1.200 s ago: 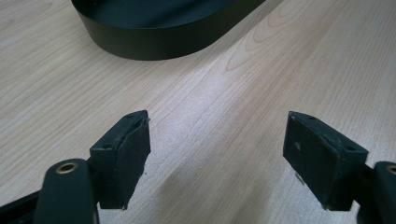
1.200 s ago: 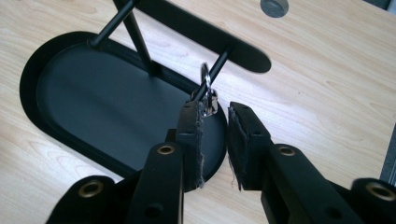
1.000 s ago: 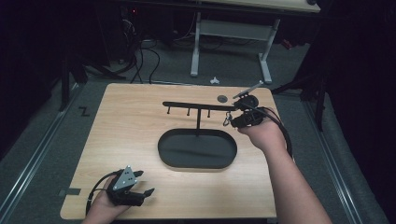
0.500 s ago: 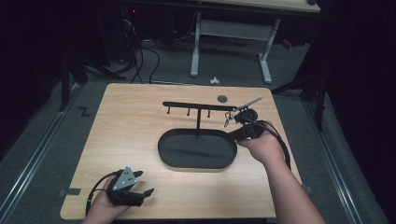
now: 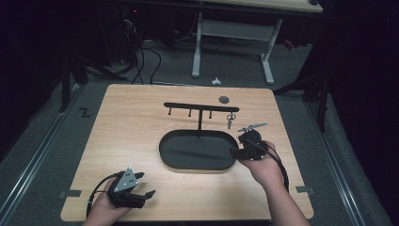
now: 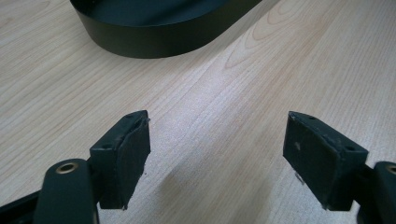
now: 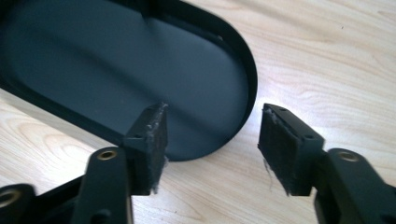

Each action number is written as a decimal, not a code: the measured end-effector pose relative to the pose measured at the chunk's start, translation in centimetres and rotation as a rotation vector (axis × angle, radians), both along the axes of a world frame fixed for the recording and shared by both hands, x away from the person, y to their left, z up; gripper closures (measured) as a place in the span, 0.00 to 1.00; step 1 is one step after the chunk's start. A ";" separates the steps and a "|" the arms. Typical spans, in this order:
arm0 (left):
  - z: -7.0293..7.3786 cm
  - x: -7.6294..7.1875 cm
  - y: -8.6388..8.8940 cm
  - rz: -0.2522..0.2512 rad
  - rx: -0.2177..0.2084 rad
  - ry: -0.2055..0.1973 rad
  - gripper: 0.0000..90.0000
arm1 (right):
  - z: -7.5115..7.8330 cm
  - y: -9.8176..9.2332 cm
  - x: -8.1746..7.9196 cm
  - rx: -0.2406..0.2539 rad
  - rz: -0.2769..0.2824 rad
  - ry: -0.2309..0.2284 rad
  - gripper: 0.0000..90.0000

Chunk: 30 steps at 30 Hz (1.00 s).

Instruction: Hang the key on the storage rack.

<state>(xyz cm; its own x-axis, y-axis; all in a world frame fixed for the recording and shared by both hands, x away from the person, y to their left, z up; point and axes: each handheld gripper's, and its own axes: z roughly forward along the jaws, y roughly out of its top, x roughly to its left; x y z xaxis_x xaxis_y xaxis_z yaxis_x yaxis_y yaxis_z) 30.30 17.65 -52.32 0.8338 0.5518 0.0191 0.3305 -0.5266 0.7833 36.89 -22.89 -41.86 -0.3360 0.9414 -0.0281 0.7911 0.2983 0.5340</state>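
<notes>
Right gripper (image 5: 235,151) is hovering at the right end of the black oval tray (image 5: 164,153) at frame centre, jaws just spreading with nothing between, while left gripper (image 5: 147,194) is resting spread wide lower left on the table (image 5: 131,122).

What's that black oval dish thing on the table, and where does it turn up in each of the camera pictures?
High view: the black oval tray lies mid-table, under the hook stand.
Left gripper view: its curved wall runs along the top edge.
Right gripper view: its rounded end lies beyond the open jaws.
Shared landmark: the light wooden table.
</notes>
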 end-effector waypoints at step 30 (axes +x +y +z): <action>0.1 -0.2 -0.6 -0.004 -0.004 -0.032 0.25 | -10.5 -1.0 -9.0 0.114 -0.017 -0.221 0.36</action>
